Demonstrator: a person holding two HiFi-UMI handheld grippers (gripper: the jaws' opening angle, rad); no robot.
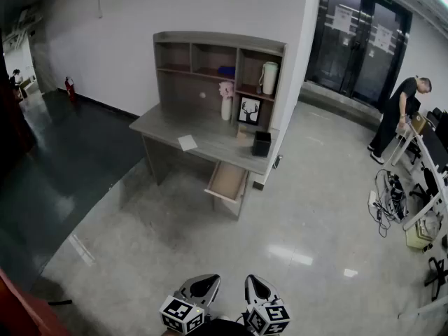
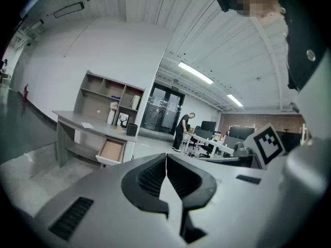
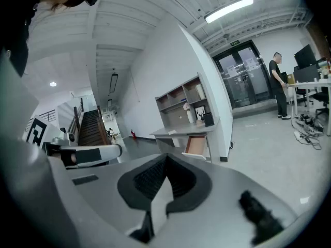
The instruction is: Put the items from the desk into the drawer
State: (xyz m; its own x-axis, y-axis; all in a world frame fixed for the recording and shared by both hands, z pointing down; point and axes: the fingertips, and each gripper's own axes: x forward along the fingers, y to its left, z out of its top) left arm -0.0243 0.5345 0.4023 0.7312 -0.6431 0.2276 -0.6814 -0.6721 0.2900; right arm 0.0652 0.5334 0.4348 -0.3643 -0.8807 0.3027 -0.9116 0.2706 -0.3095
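Note:
A grey desk (image 1: 203, 133) with a shelf unit stands far ahead against the white wall. Its drawer (image 1: 227, 181) is pulled open at the front right and looks empty. On the desktop lie a white card (image 1: 187, 143), a black box (image 1: 262, 143), a small wooden piece (image 1: 242, 134), a deer picture (image 1: 249, 110) and a vase of pink flowers (image 1: 226, 103). A white jug (image 1: 269, 78) stands on a shelf. My left gripper (image 1: 208, 281) (image 2: 166, 156) and right gripper (image 1: 253, 281) (image 3: 166, 157) hang side by side at the bottom edge, both shut and holding nothing, several steps from the desk.
A stretch of grey tiled floor lies between me and the desk. A person (image 1: 399, 114) bends over work tables at the right, with cables (image 1: 387, 196) on the floor beside them. Black glass doors (image 1: 360, 40) fill the back right. A fire extinguisher (image 1: 69, 88) stands at the far left.

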